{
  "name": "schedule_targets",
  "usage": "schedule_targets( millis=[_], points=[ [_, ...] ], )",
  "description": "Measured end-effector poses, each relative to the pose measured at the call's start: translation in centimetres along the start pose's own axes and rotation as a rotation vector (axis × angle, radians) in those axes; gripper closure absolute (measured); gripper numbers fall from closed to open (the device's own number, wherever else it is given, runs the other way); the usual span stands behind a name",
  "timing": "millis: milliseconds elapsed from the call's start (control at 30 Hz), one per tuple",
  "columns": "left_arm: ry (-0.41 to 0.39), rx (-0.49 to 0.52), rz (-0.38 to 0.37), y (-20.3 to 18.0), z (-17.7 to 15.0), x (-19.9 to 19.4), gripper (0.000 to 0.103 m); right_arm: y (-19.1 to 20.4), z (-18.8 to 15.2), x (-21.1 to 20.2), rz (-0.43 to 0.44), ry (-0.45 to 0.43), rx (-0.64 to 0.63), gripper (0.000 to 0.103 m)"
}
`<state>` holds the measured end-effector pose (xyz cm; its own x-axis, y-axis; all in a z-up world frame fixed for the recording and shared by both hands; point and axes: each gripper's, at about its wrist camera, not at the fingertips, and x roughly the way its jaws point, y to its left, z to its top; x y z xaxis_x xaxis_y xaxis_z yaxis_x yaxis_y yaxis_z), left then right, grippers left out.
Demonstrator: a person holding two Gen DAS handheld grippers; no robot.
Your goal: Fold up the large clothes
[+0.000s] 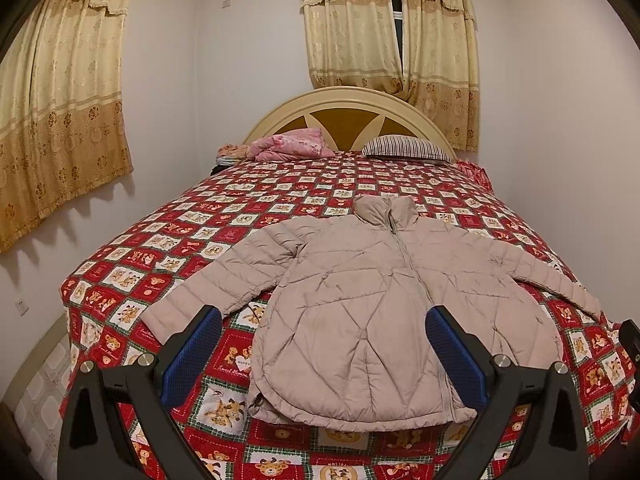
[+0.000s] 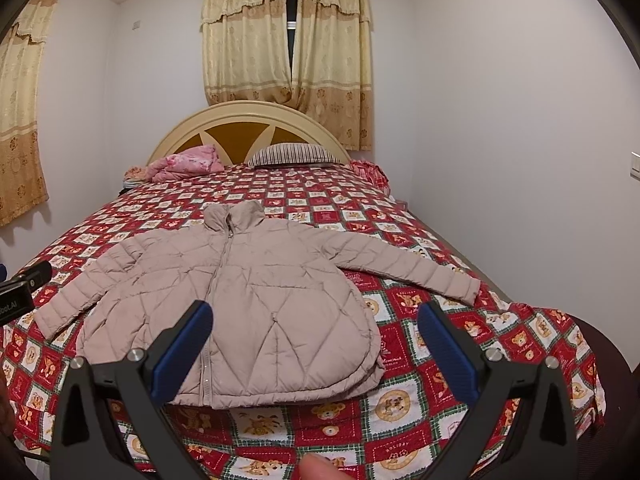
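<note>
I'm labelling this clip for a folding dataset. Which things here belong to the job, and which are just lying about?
Belongs to the job:
beige puffer jacket, spread flat on the bedspread
left gripper, open
right gripper, open

Just lying about:
pink quilt
striped pillow
curtains
headboard

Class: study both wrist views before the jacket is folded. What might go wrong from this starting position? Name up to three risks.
1. The beige quilted puffer jacket looks thick and slippery, so a pinch by the open left gripper may slip off or catch only one layer.
2. Its far sleeve lies spread toward the bed's side, a long reach for the open right gripper.
3. The red teddy-bear patchwork bedspread could get pinched along with the hem.
</note>
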<state>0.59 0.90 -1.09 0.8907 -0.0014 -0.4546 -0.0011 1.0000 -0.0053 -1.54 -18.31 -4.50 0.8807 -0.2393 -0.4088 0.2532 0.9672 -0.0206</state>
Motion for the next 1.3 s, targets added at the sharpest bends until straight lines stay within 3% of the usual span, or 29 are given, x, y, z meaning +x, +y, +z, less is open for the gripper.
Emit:
schedule_targets(
  millis=[1300],
  points=[
    [0.014, 0.005, 0.007, 0.02, -0.51, 0.68, 0.001, 0.46, -0.3, 0.28, 0.009, 0.011, 0.003, 0.0]
  ],
)
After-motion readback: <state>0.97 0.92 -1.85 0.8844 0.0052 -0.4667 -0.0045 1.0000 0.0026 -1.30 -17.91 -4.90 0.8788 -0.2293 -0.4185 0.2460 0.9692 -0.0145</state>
